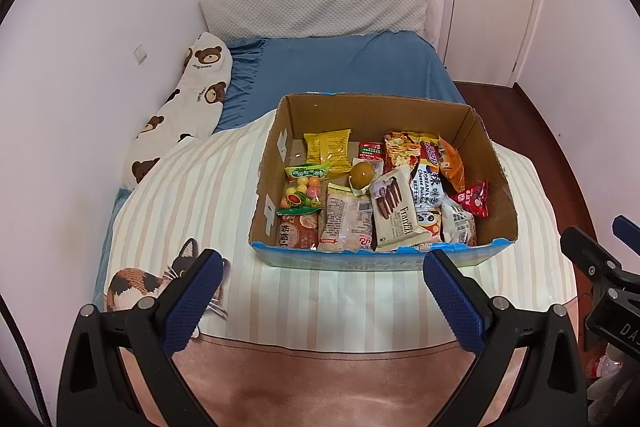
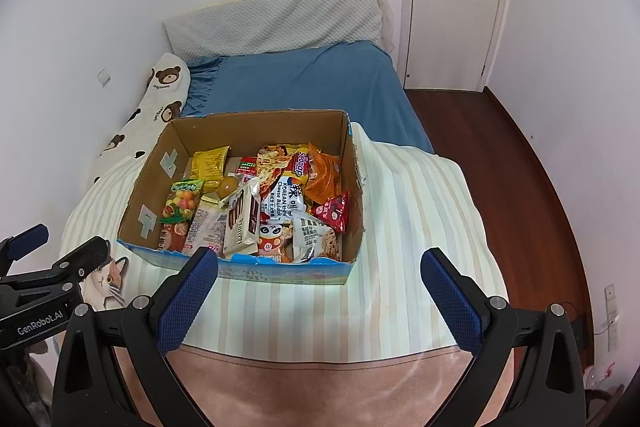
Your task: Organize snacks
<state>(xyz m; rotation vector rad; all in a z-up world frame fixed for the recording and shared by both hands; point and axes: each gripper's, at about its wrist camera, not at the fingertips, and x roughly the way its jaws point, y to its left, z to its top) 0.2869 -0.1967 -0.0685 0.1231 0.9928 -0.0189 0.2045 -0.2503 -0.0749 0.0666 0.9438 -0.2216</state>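
Left gripper (image 1: 322,263): hovering with fingers spread wide, gripping nothing, just short of the box's near wall.
Right gripper (image 2: 319,261): also hanging agape and empty, alongside the left.
Cardboard box (image 1: 494,163): sitting on the striped blanket (image 1: 192,203), open-topped.
Snacks (image 1: 394,205): lying jumbled inside the box; candy bag (image 1: 304,191) resting by its left wall, red packet (image 1: 476,199) by the right.
Bed (image 1: 344,67): stretching beyond.

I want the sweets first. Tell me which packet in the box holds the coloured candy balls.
The clear candy bag with the green top, by the box's left wall. Its round multicoloured balls show through; every other packet is opaque or printed.
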